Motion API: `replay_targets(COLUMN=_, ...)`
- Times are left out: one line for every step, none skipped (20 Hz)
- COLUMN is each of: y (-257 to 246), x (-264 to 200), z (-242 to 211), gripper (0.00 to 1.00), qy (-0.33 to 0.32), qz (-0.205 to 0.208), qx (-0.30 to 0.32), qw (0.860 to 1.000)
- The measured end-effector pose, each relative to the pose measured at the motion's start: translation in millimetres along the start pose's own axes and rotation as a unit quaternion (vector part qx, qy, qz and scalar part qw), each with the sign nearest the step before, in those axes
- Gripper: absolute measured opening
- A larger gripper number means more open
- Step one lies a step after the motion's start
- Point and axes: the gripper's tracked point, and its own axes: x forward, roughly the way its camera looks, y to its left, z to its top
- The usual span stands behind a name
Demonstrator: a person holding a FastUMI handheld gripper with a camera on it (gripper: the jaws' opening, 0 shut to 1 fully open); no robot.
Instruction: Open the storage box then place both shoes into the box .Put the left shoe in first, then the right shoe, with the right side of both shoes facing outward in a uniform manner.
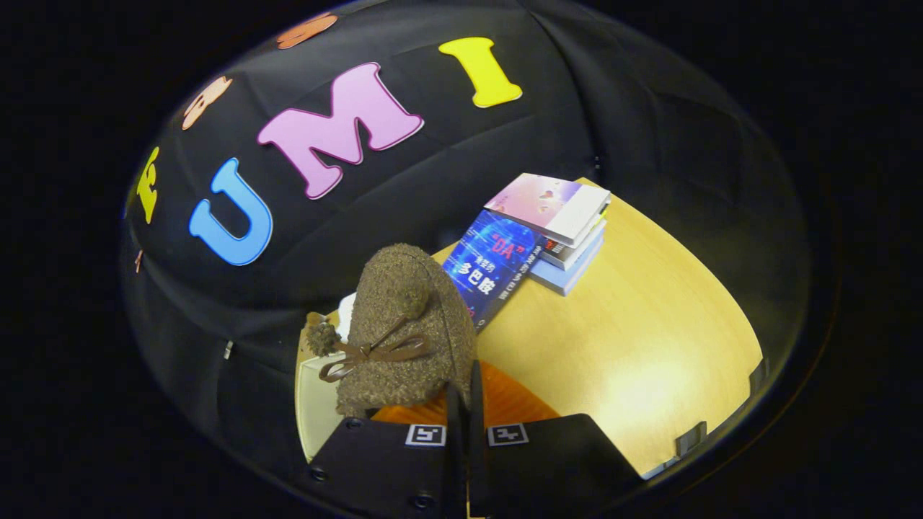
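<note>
The tongs (465, 404) look pinched almost closed on the edge of a fuzzy brown shoe with a ribbon bow (404, 331), held up above the wooden table (649, 346). Seems like the carrying stage; next it needs lowering into the pale storage box (314, 404) just beneath, right side outward.

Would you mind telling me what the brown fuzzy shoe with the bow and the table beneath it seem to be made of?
The brown fuzzy shoe, pinched by its edge in the shut gripper, looks like nubby wool or fleece: coarse, matte, pilled, with a smooth, leather-like bow. The table looks like pale wood or laminate: faint grain, soft sheen.
</note>
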Motion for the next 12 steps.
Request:
replay_targets(y=17.6, x=-2.0, z=-0.2, gripper=0.07, qy=-0.001, qz=0.008, qx=0.002, qw=1.000)
replay_targets(y=34.7, x=-1.1, z=-0.9, gripper=0.06, qy=-0.004, qz=0.015, qx=0.004, qw=1.000)
replay_targets(y=51.4, x=0.6, z=-4.8, gripper=0.06, qy=-0.003, qz=0.022, qx=0.004, qw=1.000)
replay_targets(y=68.5, x=0.4, z=-11.1, gripper=0.07, qy=0.001, qz=0.029, qx=0.000, qw=1.000)
replay_targets(y=84.9, x=2.3, z=-18.3, gripper=0.07, qy=0.005, qz=0.034, qx=-0.007, qw=0.999)
replay_targets(y=99.9, x=4.7, z=-27.3, gripper=0.07, qy=0.011, qz=0.039, qx=-0.015, qw=0.999)
replay_targets(y=113.9, x=7.8, z=-36.4, gripper=0.07, qy=0.018, qz=0.044, qx=-0.022, qw=0.999)
replay_targets(y=127.6, x=13.7, z=-47.8, gripper=0.06, qy=0.028, qz=0.049, qx=-0.026, qw=0.998)
replay_targets(y=141.1, x=19.4, z=-57.3, gripper=0.06, qy=0.038, qz=0.055, qx=-0.029, qw=0.997)
replay_targets(y=149.7, x=34.0, z=-57.5, gripper=0.07, qy=0.047, qz=0.057, qx=-0.032, qw=0.997)
replay_targets(y=158.2, x=40.0, z=-66.0, gripper=0.07, qy=0.053, qz=0.057, qx=-0.038, qw=0.996)
replay_targets(y=164.3, x=46.0, z=-75.9, gripper=0.07, qy=0.060, qz=0.053, qx=-0.046, qw=0.996)
